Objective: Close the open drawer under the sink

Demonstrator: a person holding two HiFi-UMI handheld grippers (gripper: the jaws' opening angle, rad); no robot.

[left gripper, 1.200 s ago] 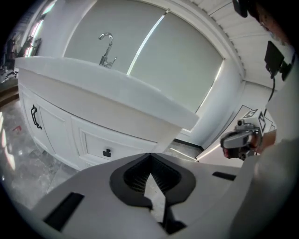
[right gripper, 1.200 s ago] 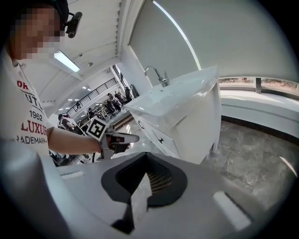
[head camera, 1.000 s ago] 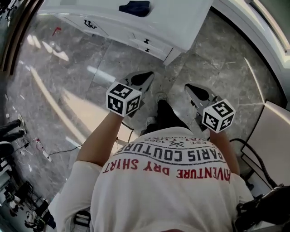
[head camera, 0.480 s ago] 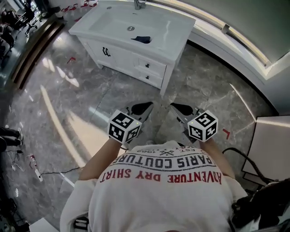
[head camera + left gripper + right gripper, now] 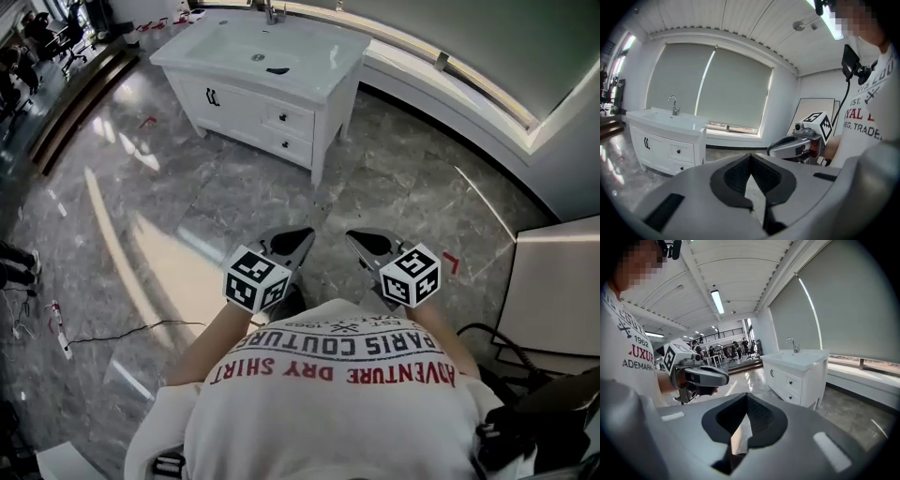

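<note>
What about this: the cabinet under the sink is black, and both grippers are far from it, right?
Not quite: the head view shows the cabinet under the sink is white, not black. The left gripper and right gripper are indeed far from it.

- Grey veined marble floor shines with streaks of reflected light.
- Grey roller blinds cover a wide window above a low, curved white ledge.
- White plank ceiling carries a lit tube light.
- A white panel stands against the wall.
</note>
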